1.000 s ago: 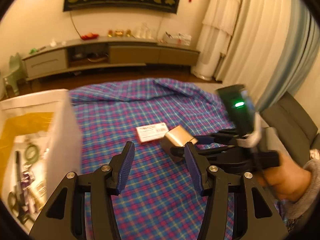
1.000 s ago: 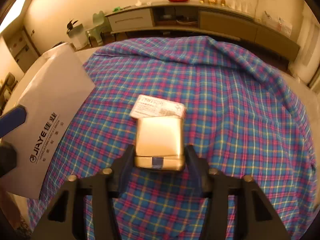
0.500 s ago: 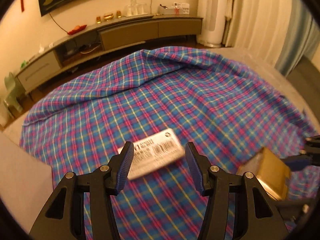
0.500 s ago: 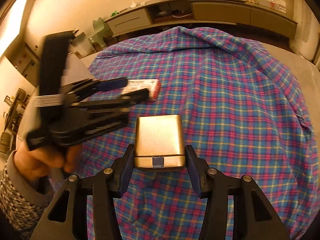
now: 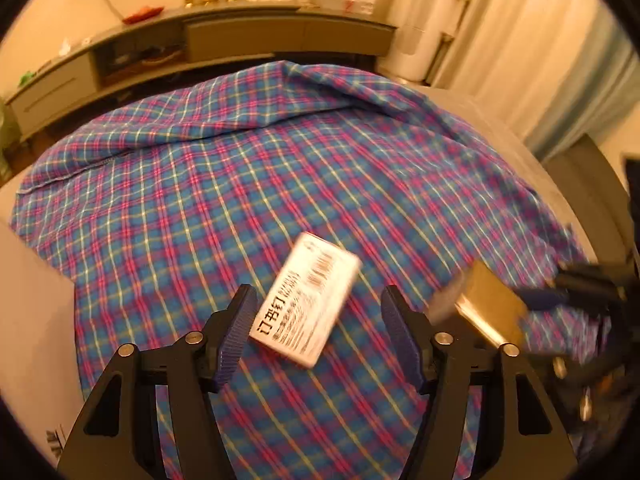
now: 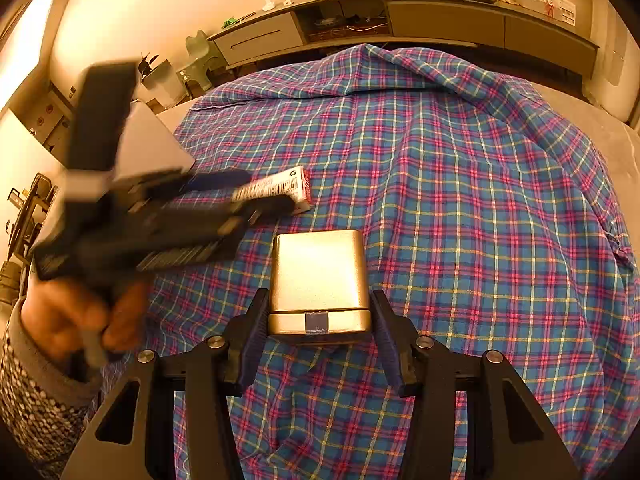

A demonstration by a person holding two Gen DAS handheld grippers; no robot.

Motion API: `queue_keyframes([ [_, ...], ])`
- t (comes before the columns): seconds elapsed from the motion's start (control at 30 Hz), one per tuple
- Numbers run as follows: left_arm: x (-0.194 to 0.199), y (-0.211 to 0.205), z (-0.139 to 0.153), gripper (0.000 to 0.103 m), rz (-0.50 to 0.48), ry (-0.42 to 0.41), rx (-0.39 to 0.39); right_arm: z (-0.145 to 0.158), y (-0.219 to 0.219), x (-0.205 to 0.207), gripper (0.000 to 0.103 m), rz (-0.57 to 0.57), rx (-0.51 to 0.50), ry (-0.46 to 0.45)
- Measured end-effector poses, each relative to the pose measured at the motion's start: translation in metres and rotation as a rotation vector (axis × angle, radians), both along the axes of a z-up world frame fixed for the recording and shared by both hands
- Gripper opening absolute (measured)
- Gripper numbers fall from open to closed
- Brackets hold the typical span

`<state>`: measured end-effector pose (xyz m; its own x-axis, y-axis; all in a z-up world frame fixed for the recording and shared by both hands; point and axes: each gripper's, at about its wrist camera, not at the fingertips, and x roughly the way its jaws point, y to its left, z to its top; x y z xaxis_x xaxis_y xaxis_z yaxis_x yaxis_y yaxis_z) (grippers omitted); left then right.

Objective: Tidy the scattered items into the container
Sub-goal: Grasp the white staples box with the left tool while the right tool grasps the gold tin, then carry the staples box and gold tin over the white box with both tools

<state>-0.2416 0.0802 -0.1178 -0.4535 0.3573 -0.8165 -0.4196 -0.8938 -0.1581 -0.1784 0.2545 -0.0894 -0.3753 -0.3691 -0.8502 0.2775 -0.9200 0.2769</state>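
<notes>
Left hand-held gripper (image 5: 316,336) just spread around staple box (image 5: 307,299), right hand-held gripper (image 6: 320,334) pinching gold tin (image 6: 319,276)

A blue-and-pink plaid cloth (image 5: 224,184) is covering the grey surface (image 6: 616,148) under me, bunching toward the upper frame; a white barcoded box (image 5: 308,300) is lying on it, lower centre.

Plaid cloth and room behind

A blue-and-pink plaid cloth (image 5: 208,208) covers the surface, rumpled along its far edge. Beyond it a long low cabinet (image 6: 440,16) runs along the wall, small ornaments on top. Pale curtains (image 5: 520,40) hang at right.
</notes>
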Motion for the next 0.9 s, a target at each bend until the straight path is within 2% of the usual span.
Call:
queue_keyframes([
  [0.1, 0.010, 0.003, -0.005, 0.068, -0.022, 0.091, -0.075, -0.003, 0.000, -0.003, 0.051, -0.016, -0.008, -0.009],
  [0.17, 0.004, 0.006, -0.015, 0.068, -0.011, 0.079, -0.121, -0.002, -0.002, -0.003, 0.051, -0.025, -0.009, -0.010],
  [0.2, 0.000, 0.005, -0.017, 0.068, 0.006, 0.078, -0.120, -0.002, -0.003, -0.003, 0.051, -0.030, -0.009, -0.010],
  [0.23, 0.000, 0.003, -0.016, 0.065, 0.024, 0.086, -0.098, -0.001, -0.004, -0.002, 0.051, -0.036, -0.009, -0.009],
  [0.27, -0.001, 0.001, -0.015, 0.049, 0.032, 0.081, -0.078, -0.001, -0.005, -0.002, 0.051, -0.041, -0.009, -0.008],
  [0.3, -0.001, -0.001, -0.013, 0.038, 0.029, 0.075, -0.054, 0.000, -0.007, -0.002, 0.051, -0.045, -0.006, -0.005],
  [0.37, 0.003, -0.007, -0.011, 0.039, 0.032, 0.053, 0.001, 0.002, -0.011, 0.000, 0.051, -0.048, 0.004, 0.005],
  [0.6, 0.026, -0.028, 0.017, 0.039, 0.095, 0.076, 0.102, 0.019, -0.029, 0.012, 0.051, -0.047, 0.034, 0.061],
  [0.9, 0.062, -0.040, 0.051, 0.039, 0.058, 0.107, 0.154, 0.045, -0.037, 0.042, 0.051, -0.126, -0.019, 0.103],
])
